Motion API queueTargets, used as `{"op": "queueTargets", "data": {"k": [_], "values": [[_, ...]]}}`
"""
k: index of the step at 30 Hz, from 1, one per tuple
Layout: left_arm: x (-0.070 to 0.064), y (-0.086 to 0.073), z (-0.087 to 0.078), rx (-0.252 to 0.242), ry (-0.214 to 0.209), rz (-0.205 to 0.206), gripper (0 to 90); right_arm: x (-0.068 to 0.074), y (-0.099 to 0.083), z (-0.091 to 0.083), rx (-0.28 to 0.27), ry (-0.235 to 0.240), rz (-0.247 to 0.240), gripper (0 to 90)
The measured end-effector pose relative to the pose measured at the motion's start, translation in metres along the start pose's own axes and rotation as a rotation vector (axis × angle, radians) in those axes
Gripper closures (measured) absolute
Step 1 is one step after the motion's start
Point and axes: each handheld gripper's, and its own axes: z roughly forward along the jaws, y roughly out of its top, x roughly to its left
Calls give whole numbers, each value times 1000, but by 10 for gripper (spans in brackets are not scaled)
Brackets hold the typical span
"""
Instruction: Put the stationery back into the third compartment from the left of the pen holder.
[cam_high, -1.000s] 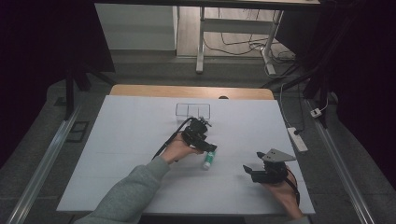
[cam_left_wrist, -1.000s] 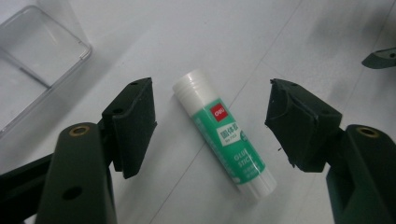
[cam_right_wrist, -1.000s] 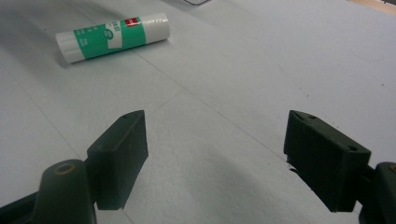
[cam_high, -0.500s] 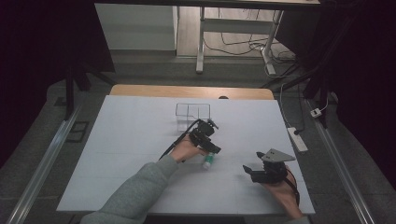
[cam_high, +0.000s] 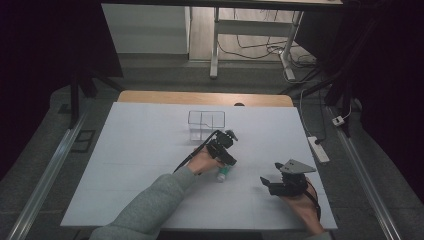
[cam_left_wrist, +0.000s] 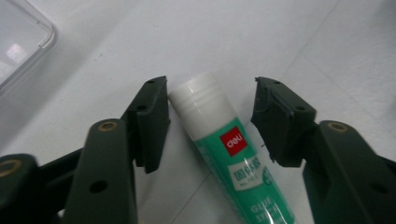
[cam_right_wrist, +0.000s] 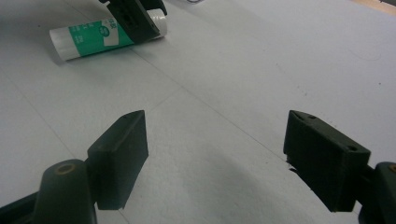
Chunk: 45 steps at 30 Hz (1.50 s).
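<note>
1. The left gripper (cam_left_wrist: 211, 119) pointed down at a white table (cam_left_wrist: 280, 37), its two black jaws rising from the bottom of the view and standing apart.
2. A green and white glue stick (cam_left_wrist: 229, 158) lay flat on the table between the jaws, its white cap toward the top and its body running off the lower edge.
3. The left-hand jaw sat just beside or touching the cap; the right-hand jaw stood clear of the tube.
4. A red square logo marked the green label below the cap.
5. The rounded corner of a clear plastic container (cam_left_wrist: 23, 42) showed at upper left.
</note>
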Motion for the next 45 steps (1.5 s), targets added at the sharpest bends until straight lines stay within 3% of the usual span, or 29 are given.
{"op": "queueTargets", "data": {"k": [11,18,32,45], "values": [[-1,2,2,4,1,-40,578,0,0,0,5,-6,-1,219],[-1,0,-1,6,-42,-42,609,-1,0,0,1,-13,-3,220],[13,-16,-35,-108,-99,-24,642,-1,0,0,-1,-19,-1,220],[24,-32,-75,-257,-127,-5,642,-1,0,0,6,-22,-3,220]]}}
